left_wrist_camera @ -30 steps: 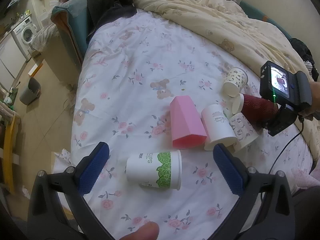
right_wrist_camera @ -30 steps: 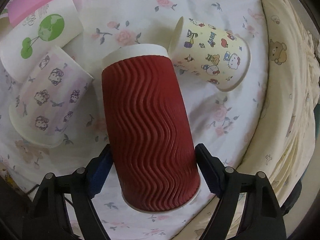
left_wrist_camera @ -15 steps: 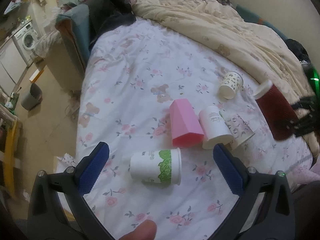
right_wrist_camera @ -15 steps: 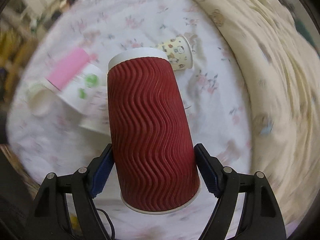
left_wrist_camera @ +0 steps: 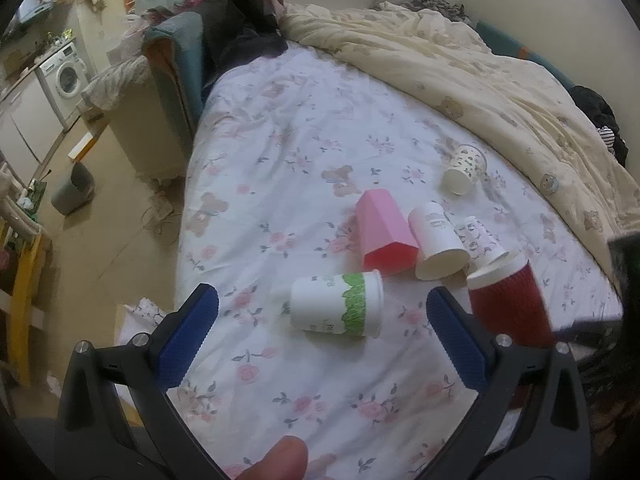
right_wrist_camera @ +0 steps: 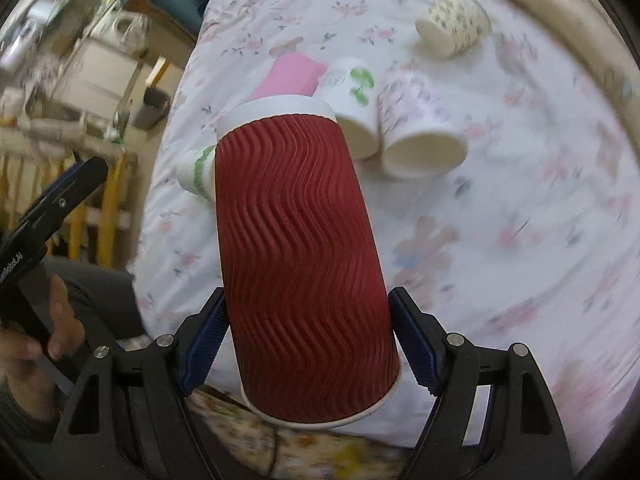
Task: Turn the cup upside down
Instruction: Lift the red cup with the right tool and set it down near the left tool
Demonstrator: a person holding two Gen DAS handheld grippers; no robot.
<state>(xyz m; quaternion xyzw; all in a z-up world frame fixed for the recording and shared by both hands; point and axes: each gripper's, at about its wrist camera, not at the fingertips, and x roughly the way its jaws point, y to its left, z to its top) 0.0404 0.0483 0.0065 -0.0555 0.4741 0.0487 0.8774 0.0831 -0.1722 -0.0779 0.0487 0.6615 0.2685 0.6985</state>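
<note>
My right gripper [right_wrist_camera: 308,344] is shut on a red ribbed paper cup [right_wrist_camera: 296,248], its blue pads pressed on both sides near the wide rim. The cup's white base points away from the camera, above the bed. The same red cup [left_wrist_camera: 508,304] shows at the right of the left wrist view, tilted, held off the sheet. My left gripper [left_wrist_camera: 320,332] is open and empty, just in front of a white cup with a green band [left_wrist_camera: 338,309] that lies on its side.
A pink cup [left_wrist_camera: 382,234], a white cup [left_wrist_camera: 438,242], a Hello Kitty cup [left_wrist_camera: 480,240] and a patterned cup [left_wrist_camera: 464,168] lie on the floral sheet [left_wrist_camera: 280,160]. A cream duvet [left_wrist_camera: 480,80] is bunched at the right. The bed's left edge drops to the floor.
My right gripper has lifted the red cup off the sheet and swung it toward the near right of the bed, turning its view. The left gripper has stayed open and pulled back slightly.
</note>
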